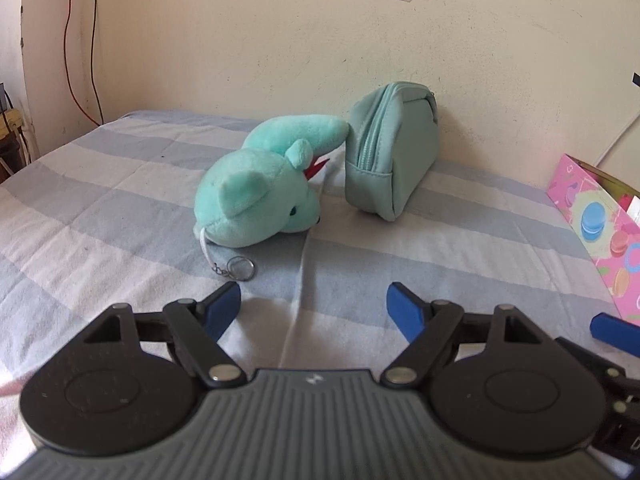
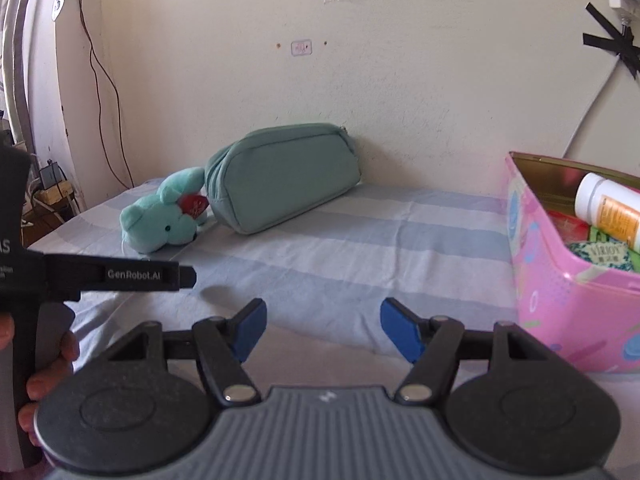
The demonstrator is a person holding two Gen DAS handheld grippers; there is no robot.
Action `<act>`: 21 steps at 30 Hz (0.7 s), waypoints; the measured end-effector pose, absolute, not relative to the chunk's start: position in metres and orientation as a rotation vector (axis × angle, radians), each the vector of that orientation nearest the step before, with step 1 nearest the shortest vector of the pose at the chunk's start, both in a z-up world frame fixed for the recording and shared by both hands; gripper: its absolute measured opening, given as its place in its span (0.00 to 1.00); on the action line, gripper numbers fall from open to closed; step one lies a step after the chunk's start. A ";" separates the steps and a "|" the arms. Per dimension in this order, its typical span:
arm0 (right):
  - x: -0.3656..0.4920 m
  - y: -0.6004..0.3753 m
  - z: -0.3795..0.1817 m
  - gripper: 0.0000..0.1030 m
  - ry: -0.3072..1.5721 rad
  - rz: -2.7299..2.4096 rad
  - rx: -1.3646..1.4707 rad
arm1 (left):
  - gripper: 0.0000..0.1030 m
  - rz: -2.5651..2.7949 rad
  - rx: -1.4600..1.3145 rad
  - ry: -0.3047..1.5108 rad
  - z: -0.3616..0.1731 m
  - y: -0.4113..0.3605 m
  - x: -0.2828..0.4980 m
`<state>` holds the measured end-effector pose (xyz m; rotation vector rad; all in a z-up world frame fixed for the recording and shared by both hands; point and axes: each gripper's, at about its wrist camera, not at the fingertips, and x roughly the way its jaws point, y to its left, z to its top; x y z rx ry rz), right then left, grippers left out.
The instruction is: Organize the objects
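One plush toy (image 1: pixel 260 196), one pouch (image 1: pixel 394 152), one pink box (image 2: pixel 576 280)

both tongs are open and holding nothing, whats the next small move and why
Probably ease the left tongs forward and close on the teal plush toy. It lies nearest them on the striped bed sheet, loose outside the pink box, which already holds items. The teal pouch sits further back against the wall.

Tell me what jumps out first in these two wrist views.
The mint plush toy lies on the striped bedsheet, nose-down beside the matching teal zip pouch near the wall. On the right sits a bright pink box holding a white bottle. Both grippers, left and right, are open and empty.
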<state>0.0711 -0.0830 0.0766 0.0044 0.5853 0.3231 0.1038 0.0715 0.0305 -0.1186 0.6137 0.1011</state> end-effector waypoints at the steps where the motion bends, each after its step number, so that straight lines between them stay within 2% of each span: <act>1: 0.073 -0.081 0.077 0.62 0.587 0.329 0.005 | 0.80 0.095 -0.123 0.610 0.031 0.073 0.104; 6: 0.088 -0.063 0.073 0.62 0.638 0.366 -0.013 | 0.80 0.114 -0.225 0.585 0.035 0.096 0.100; 17: 0.122 0.012 0.095 0.63 0.631 0.566 0.006 | 0.80 0.377 -0.611 0.467 0.042 0.186 0.084; 21: 0.138 0.035 0.115 0.63 0.560 0.579 0.004 | 0.80 0.381 -0.700 0.442 0.041 0.195 0.081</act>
